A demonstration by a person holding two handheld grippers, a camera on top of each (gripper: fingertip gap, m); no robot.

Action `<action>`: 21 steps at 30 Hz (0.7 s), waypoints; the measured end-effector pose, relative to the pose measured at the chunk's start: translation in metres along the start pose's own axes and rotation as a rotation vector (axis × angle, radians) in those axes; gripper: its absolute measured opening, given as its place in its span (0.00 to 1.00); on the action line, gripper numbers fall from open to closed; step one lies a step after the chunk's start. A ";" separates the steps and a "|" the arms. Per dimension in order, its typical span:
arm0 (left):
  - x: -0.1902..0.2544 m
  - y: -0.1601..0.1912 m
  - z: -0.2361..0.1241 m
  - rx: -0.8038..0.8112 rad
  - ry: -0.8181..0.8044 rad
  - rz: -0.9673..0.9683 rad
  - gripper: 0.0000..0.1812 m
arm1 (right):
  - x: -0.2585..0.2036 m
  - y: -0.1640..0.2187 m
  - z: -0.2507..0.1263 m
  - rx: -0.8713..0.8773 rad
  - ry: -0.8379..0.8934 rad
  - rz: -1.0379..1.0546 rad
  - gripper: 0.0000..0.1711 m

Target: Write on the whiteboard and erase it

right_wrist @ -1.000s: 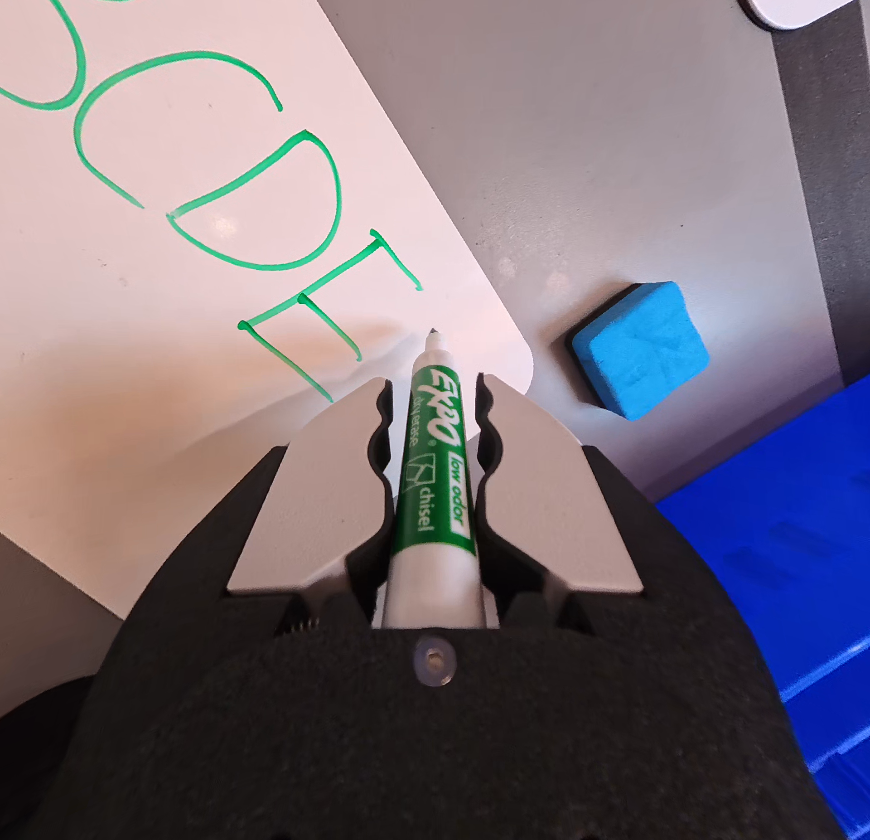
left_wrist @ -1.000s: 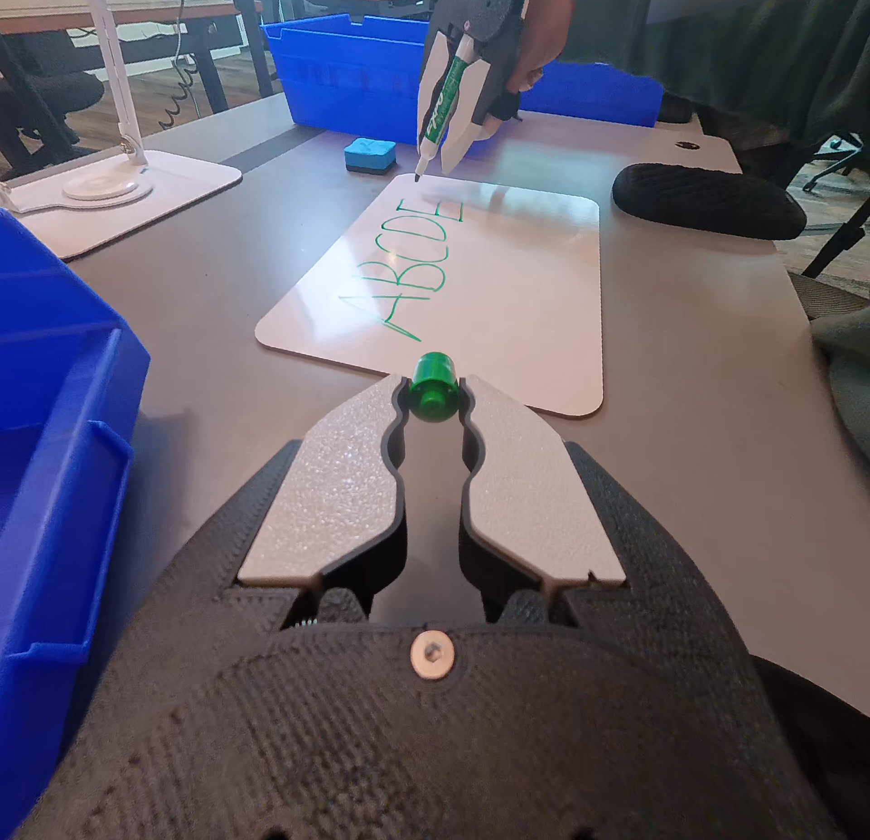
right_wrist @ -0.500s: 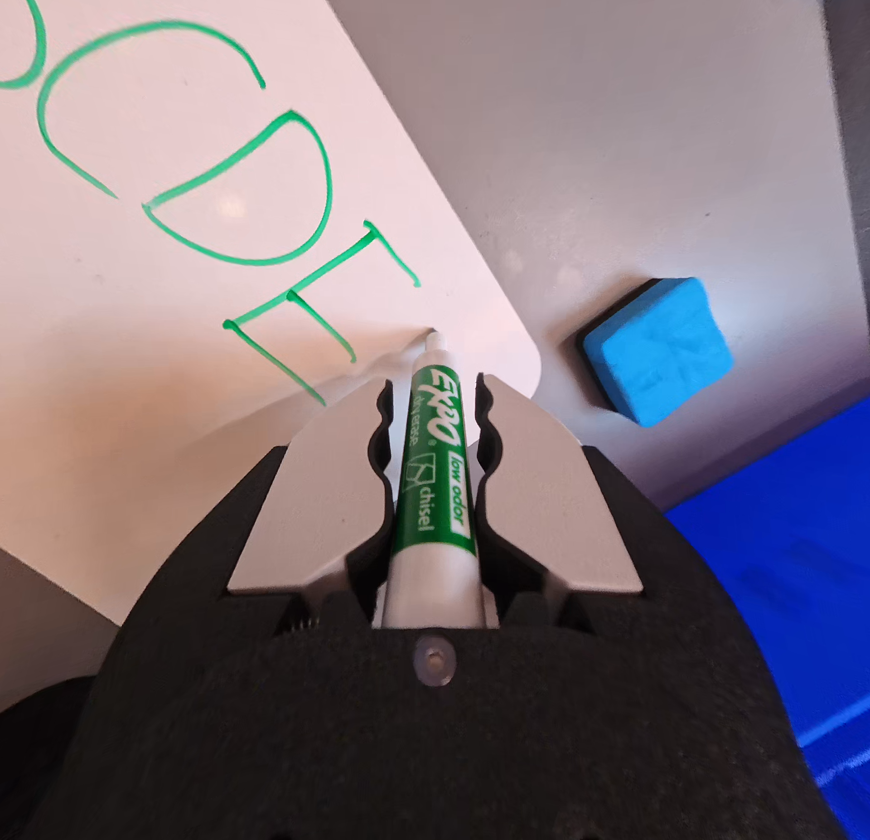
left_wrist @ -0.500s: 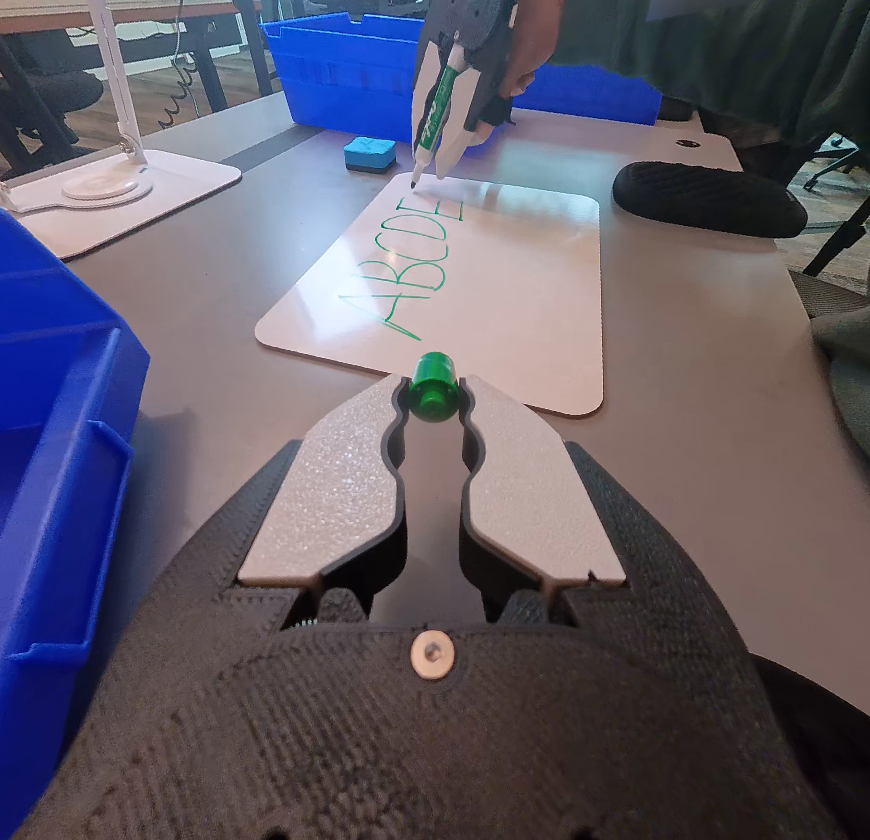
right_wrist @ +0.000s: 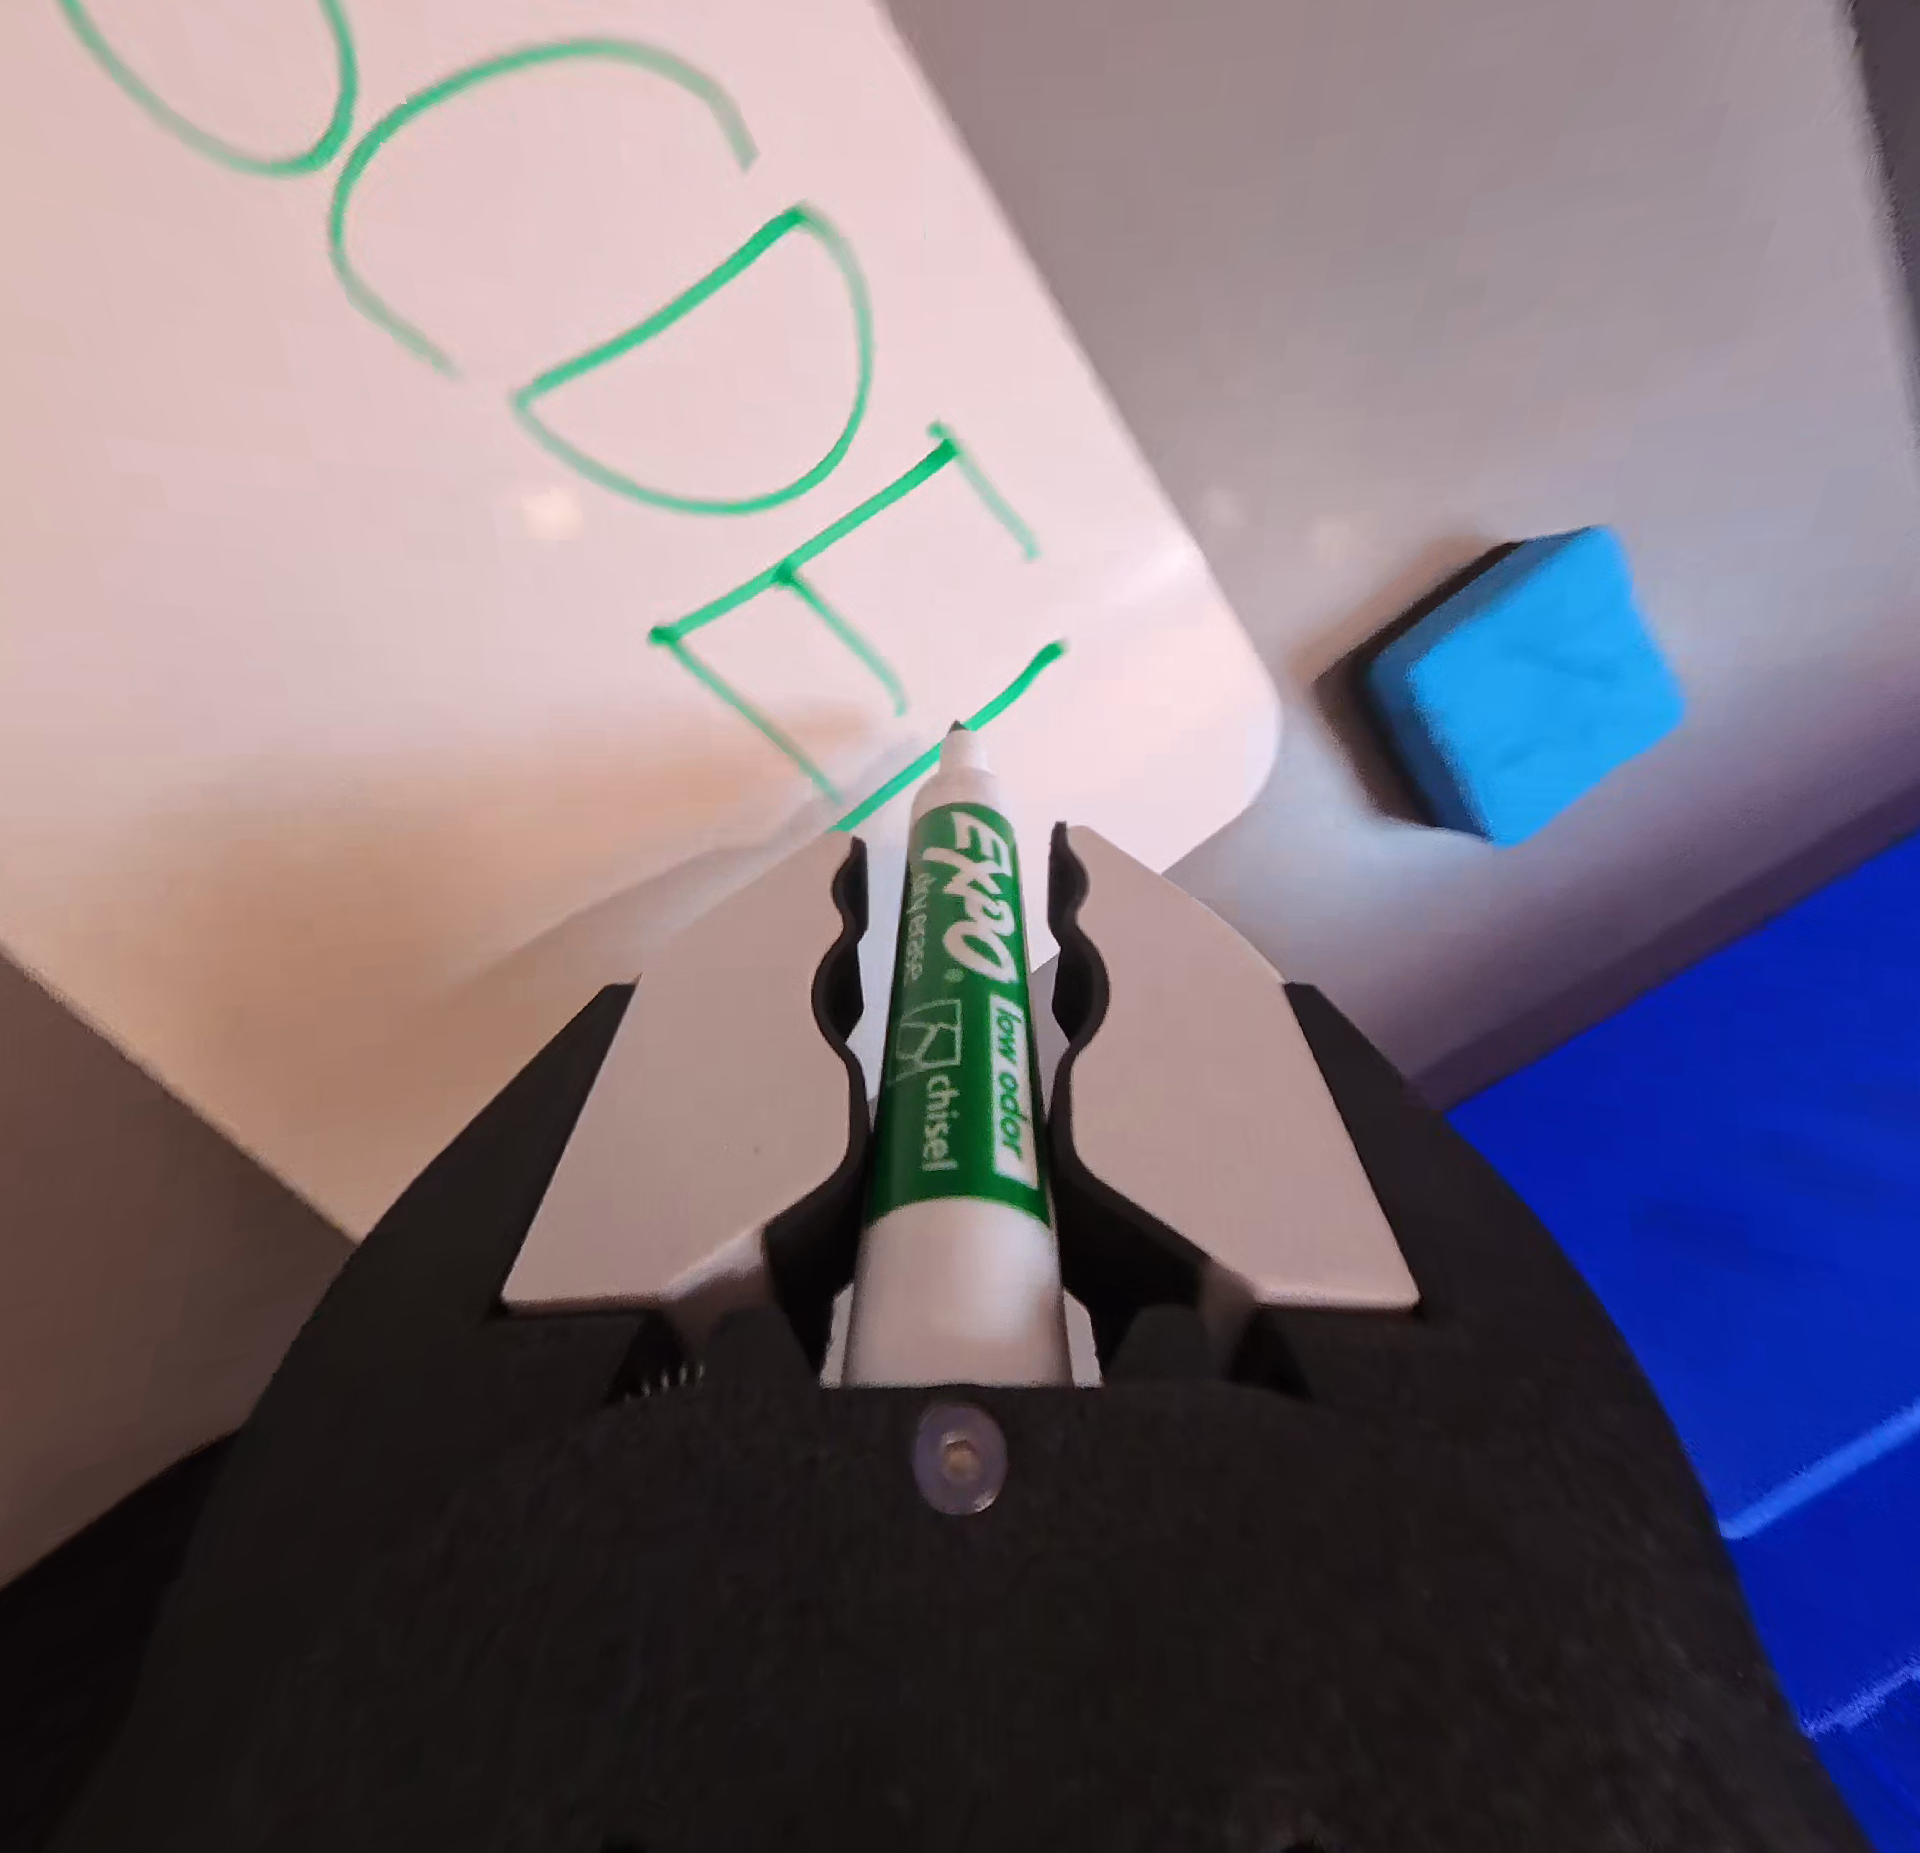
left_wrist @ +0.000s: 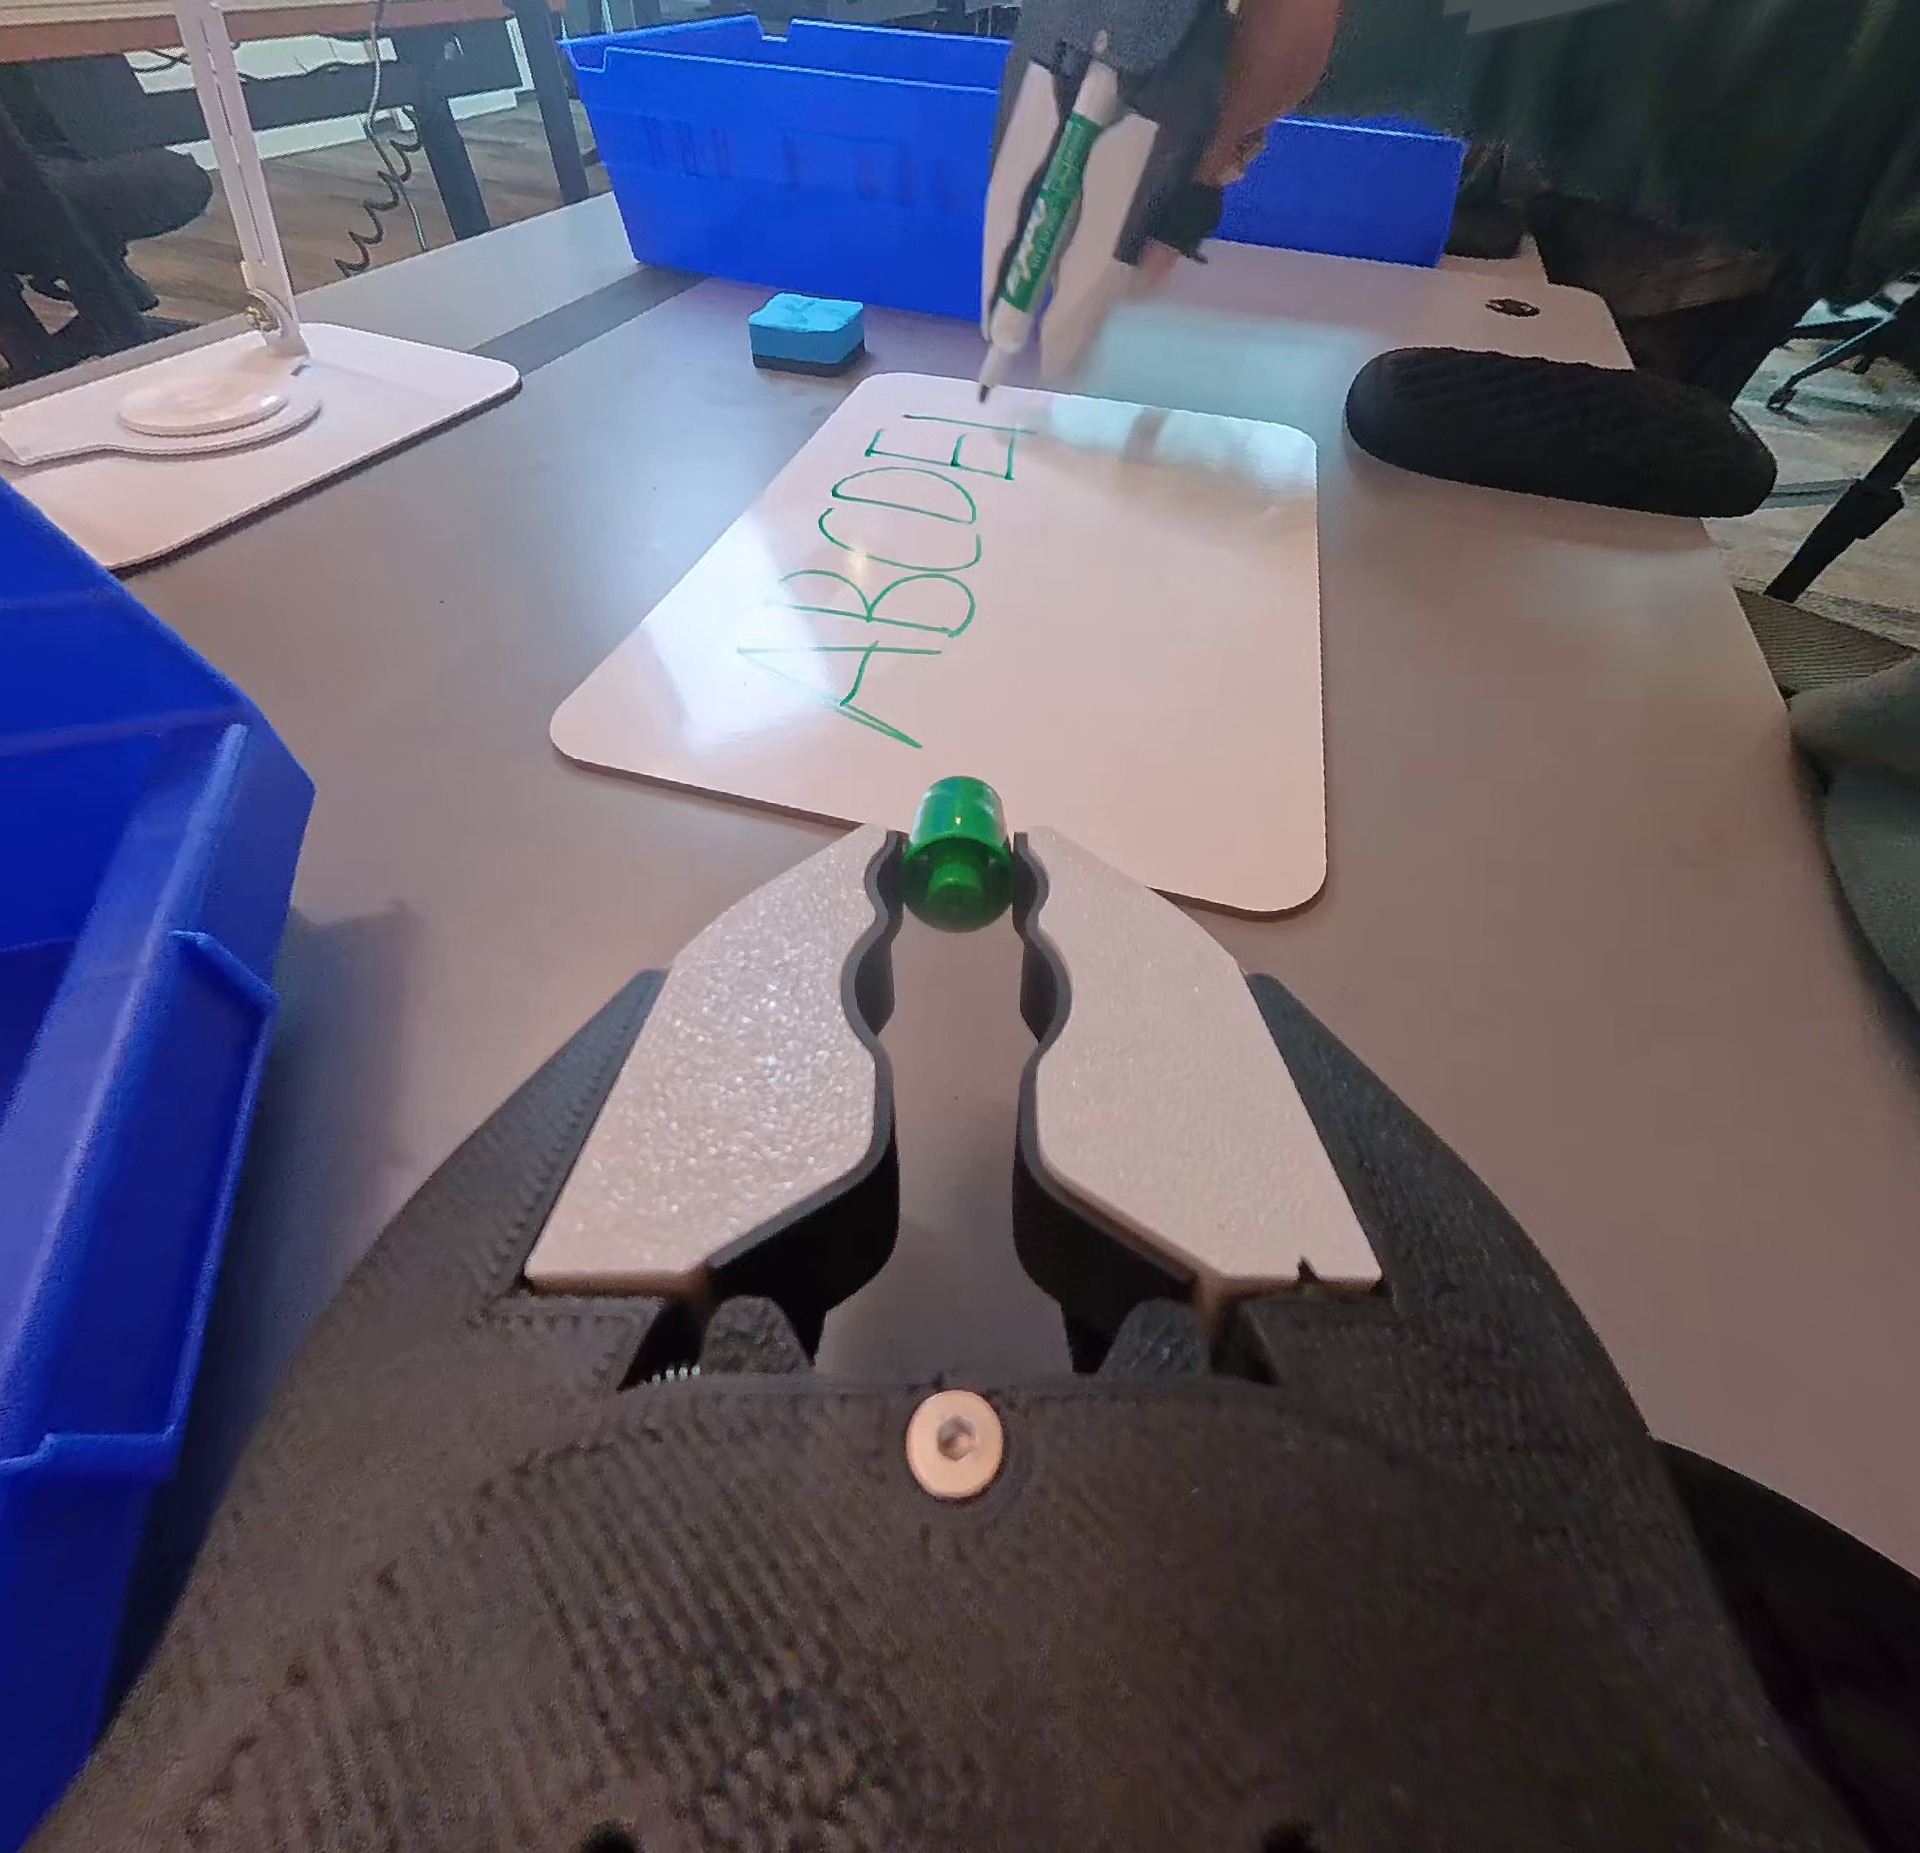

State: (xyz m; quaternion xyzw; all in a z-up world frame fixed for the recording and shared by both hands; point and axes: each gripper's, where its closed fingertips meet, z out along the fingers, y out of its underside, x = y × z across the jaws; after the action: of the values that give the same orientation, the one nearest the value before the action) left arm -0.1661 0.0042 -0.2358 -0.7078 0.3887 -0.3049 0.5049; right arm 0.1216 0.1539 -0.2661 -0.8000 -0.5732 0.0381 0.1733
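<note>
New green stroke added beside the earlier letters, right gripper (right_wrist: 954, 847) clamping marker (right_wrist: 961, 1014), tip on whiteboard (left_wrist: 1143, 660) far corner, left gripper (left_wrist: 954, 853) pinching cap (left_wrist: 956, 853), eraser (left_wrist: 806, 328) beyond the board.

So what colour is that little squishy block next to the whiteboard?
The eraser is bright blue on top with a dark base; the left wrist view shows both layers best.

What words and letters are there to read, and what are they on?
I won't copy writing out; here is where it is.
Flat white whiteboard: a row of large green handwritten marks.
Green-and-white marker in the right hand-held gripper: printed label along its barrel.
Small green cap in the left hand-held gripper: none.
</note>
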 end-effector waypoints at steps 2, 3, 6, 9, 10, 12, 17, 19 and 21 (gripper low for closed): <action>-0.001 0.000 -0.001 0.002 -0.005 0.002 0.11 | 0.013 -0.009 0.003 0.024 0.024 0.011 0.20; -0.001 -0.001 -0.001 0.003 -0.007 0.001 0.11 | 0.017 -0.010 0.006 0.021 0.025 0.013 0.20; -0.001 -0.001 -0.001 0.003 -0.006 0.000 0.11 | 0.022 -0.015 0.014 0.023 0.020 0.014 0.20; -0.001 0.000 -0.001 0.002 -0.002 -0.006 0.11 | 0.023 -0.016 0.019 0.022 0.016 0.016 0.20; -0.002 0.000 -0.001 0.002 -0.001 -0.008 0.11 | 0.023 -0.014 0.021 0.012 0.016 0.016 0.20; -0.002 0.000 -0.001 0.003 -0.001 -0.010 0.11 | 0.024 -0.012 0.023 0.009 0.017 0.022 0.20; -0.002 0.000 -0.001 0.002 0.000 -0.009 0.11 | 0.044 0.012 0.017 -0.061 0.091 0.044 0.20; -0.001 0.000 0.000 0.001 0.000 -0.008 0.11 | 0.046 0.016 0.015 -0.052 0.097 0.056 0.20; -0.001 0.000 0.000 0.000 -0.001 -0.007 0.11 | 0.038 0.010 0.013 -0.016 0.071 0.054 0.20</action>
State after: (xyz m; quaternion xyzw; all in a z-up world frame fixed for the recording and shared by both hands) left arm -0.1672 0.0052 -0.2362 -0.7093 0.3859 -0.3064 0.5042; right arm 0.1400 0.1894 -0.2761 -0.8175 -0.5450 0.0100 0.1860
